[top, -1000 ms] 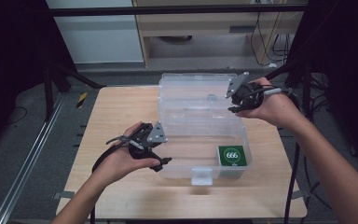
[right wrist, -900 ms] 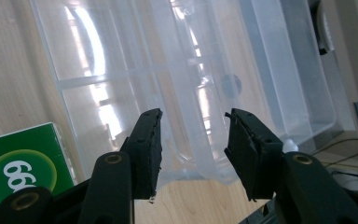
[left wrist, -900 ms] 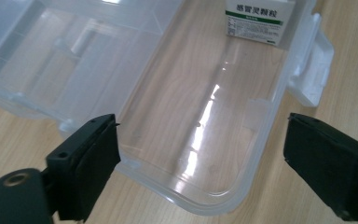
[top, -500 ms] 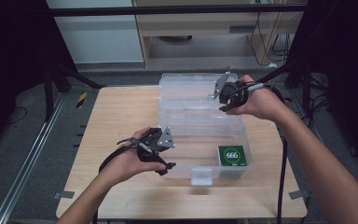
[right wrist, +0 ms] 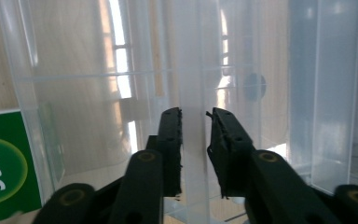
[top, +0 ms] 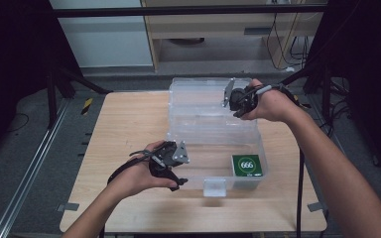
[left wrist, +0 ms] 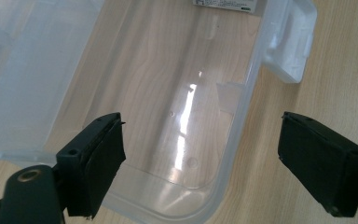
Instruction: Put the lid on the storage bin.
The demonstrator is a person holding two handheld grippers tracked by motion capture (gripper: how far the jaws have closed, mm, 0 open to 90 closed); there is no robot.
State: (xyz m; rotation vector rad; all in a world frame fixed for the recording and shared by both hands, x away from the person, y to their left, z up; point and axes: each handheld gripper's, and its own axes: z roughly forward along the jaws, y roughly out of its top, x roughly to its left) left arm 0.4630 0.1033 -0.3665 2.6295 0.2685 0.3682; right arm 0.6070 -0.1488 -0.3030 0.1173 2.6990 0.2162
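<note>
Nearest the person, the left gripper (top: 174, 171) hangs over the near left corner of the clear plastic box (top: 258, 148), which sits open on the wooden table (top: 124, 124). In the left gripper view its jaws stand wide, one over the box floor and one over the bare table outside, with the rounded box corner (left wrist: 214, 205) between them and nothing touched. A white latch tab (left wrist: 291, 42) juts from the front wall just beyond. In the high view the same latch (top: 214, 187) sticks out toward the person at the middle of the front wall.

Inside the box, near its right front corner, lies a green packet (top: 247, 165) with white digits, flat on the floor and well apart from the left gripper.

Farther back, the box lid (top: 198, 96) stands raised at the far edge of the box. The right gripper (top: 235, 101) is at the lid's right side; in the right gripper view its jaws have just been closing and now stand narrow, with a thin clear rib (right wrist: 193, 70) of the lid between the pads. Whether the pads press on it I cannot tell. The green packet (right wrist: 2, 168) shows through the plastic at the lower left.

Beyond the table are a grey floor (top: 34, 148), a yellow and black strip (top: 87, 105) and hanging cables (top: 283, 34).
</note>
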